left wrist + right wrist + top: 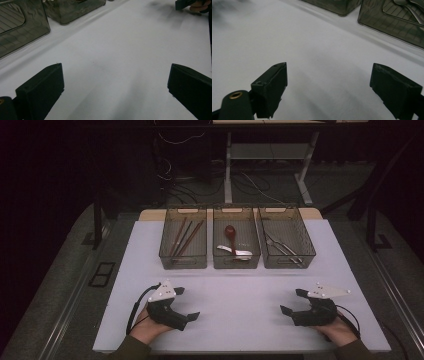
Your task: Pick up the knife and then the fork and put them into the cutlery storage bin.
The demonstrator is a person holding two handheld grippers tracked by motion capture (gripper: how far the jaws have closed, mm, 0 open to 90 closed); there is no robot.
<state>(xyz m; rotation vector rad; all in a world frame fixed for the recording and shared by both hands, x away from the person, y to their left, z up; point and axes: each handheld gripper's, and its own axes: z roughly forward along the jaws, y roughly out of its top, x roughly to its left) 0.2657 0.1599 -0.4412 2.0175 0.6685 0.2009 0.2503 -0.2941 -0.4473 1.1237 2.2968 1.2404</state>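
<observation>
White table [240,320], both grippers [186,304] [291,301] wide open, empty; bin [289,238] contents murky.

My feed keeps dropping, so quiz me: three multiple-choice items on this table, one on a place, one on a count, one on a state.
1. Where does the red spoon lie?
A. left bin
B. middle bin
C. on the white table top

2. How many bins stand in the row at the far side of the table?
A. two
B. three
C. four

3. How do the jaws of the right hand-held gripper stand?
A. open, nothing between them
B. shut on a fork
C. shut on a chopstick

Answers:
1 B: the spoon sits in the middle bin, beside a metal utensil.
2 B: the high view shows three side by side.
3 A: the right gripper view shows bare table between the jaws.
</observation>
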